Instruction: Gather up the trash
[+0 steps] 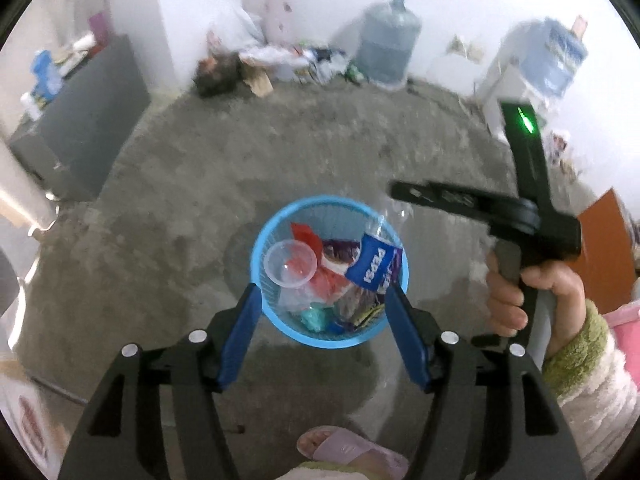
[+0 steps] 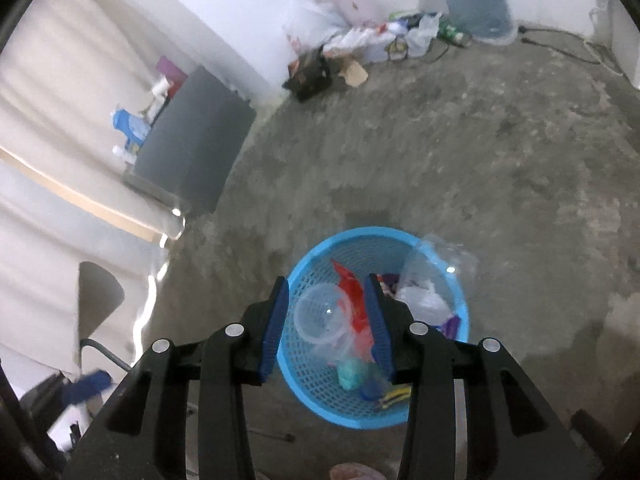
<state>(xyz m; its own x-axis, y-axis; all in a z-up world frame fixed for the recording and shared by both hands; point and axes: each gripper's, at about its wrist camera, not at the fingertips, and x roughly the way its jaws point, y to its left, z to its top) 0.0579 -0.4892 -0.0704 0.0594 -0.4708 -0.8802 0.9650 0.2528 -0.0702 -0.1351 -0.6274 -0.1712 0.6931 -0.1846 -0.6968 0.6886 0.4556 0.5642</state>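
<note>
Basket: a round sky-blue plastic mesh basket point(image 1: 280, 322) is sitting on the bare grey concrete floor point(image 1: 280, 152), directly below both grippers.
Trash inside: a clear plastic cup point(image 1: 291, 263) is lying on its side at the left of the heap; a torn red plastic wrapper point(image 2: 352, 300) is lying beside it; a crushed clear bottle with a blue Pepsi label point(image 1: 372, 266) is leaning over the far right rim; a teal crumpled scrap point(image 2: 349, 374) is lying near the closer wall.
Left gripper point(image 1: 324, 336): its black frame with blue pads is hanging above the basket, fingers spread wide apart and gripping nothing.
Right gripper point(image 2: 327, 320): it is hovering over the left half of the basket, its blue pads apart with a moderate gap and nothing between them; from the left wrist view only its black handle shows.
Right hand point(image 1: 520, 296): it is wrapping around that handle, in a green and cream fleecy sleeve.
Surroundings: a dark grey cabinet point(image 1: 92, 120) is standing at the left wall; a large blue water jug point(image 1: 388, 40) is standing by the far wall, next to a loose pile of bags and cardboard point(image 2: 360, 52); a pale pink slipper point(image 1: 352, 450) is showing at the bottom edge.
In the way: the gripper frames are hiding the basket's closer rim.
</note>
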